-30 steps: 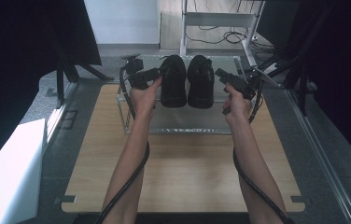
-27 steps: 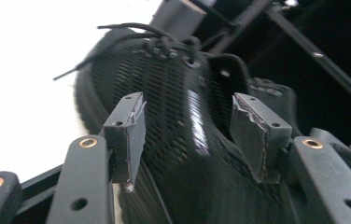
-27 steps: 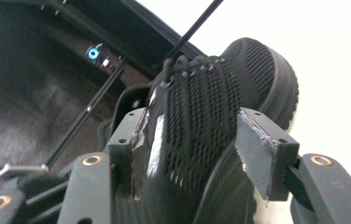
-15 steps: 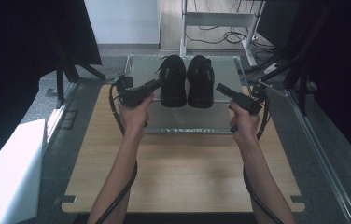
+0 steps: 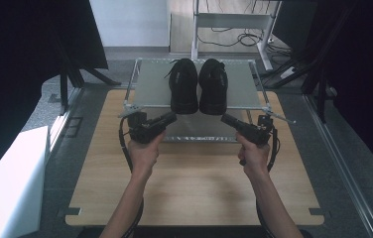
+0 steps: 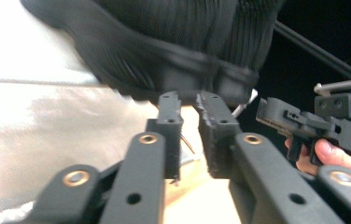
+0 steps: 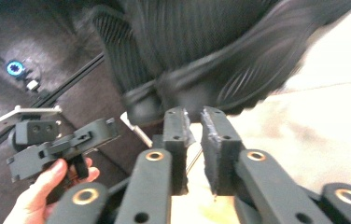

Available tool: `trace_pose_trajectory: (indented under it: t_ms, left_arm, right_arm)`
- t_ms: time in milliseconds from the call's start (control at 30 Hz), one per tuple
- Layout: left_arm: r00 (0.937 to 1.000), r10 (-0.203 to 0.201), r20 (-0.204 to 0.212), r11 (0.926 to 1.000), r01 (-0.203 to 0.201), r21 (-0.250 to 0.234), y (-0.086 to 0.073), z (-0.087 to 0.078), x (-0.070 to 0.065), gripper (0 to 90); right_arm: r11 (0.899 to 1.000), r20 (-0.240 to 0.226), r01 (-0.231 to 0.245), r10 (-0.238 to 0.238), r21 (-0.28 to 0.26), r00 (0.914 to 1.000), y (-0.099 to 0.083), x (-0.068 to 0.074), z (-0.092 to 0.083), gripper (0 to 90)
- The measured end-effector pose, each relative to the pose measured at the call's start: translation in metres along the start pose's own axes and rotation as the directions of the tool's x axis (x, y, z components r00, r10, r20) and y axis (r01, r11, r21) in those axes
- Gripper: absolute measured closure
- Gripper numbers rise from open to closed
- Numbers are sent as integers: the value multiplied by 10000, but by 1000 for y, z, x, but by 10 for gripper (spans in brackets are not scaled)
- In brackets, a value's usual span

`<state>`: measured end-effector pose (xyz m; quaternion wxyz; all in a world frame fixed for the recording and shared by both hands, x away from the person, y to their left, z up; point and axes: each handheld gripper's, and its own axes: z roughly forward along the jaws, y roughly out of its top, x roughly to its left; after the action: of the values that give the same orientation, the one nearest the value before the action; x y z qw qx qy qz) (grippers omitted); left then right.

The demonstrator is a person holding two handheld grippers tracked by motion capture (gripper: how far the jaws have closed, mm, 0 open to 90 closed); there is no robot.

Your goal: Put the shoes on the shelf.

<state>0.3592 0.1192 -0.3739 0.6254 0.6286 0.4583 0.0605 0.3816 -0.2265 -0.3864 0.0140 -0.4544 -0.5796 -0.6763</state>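
A pair of black shoes stands side by side on a raised grey shelf with a metal frame, at the far end of the wooden tabletop. The left shoe and the right shoe have their heels at the shelf's near edge and nearly touch each other.

The person's left hand holds the left tongs just in front of the shelf, pointing inward toward the heel of the left shoe. In the left gripper view the tongs sit close under that shoe's dark sole, apart from it, the jaws nearly together with a narrow gap and nothing between them.

The right hand holds the right tongs level with the left, aimed inward toward the right shoe's heel. In the right gripper view the tongs likewise stand almost clenched, a thin slit between the jaws, empty, just below the blurred ribbed sole. Each gripper view also shows the other hand and its tool off to the side.
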Motion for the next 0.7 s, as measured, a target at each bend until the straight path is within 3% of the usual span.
trace_pose_trajectory:
  t_ms: [100,233,333,400,500,600,700]
  left_arm:
    - [9999,69,142,10000,-70,46,-3,6,-3,892]
    - [9996,254,124,9997,-254,-47,1,13,-8,895]
    - [9995,295,-117,9996,-295,31,5,21,-7,896]
    - [10000,73,67,10000,-73,-36,5,25,-5,896]
    - [9999,137,-55,9999,-138,-61,6,26,-4,897]
    - [9999,28,-118,10000,-29,-47,7,28,-2,897]
    - [9998,-38,-196,10000,37,-12,10,32,-1,897]
  right_arm:
    - [10000,-230,-65,67,52,9997,-5,0,4,886]
    - [10000,-447,-65,64,-21,9990,-6,4,10,898]
    - [9999,-249,106,-106,-5,9996,-4,6,16,898]
    - [9999,-178,-93,92,-53,9998,-4,4,19,899]
    - [9996,-250,-221,217,-158,9995,-3,1,22,900]
    - [9999,90,119,-118,-91,9999,-2,3,24,900]
    - [9998,278,-29,34,-200,9996,-1,1,26,900]
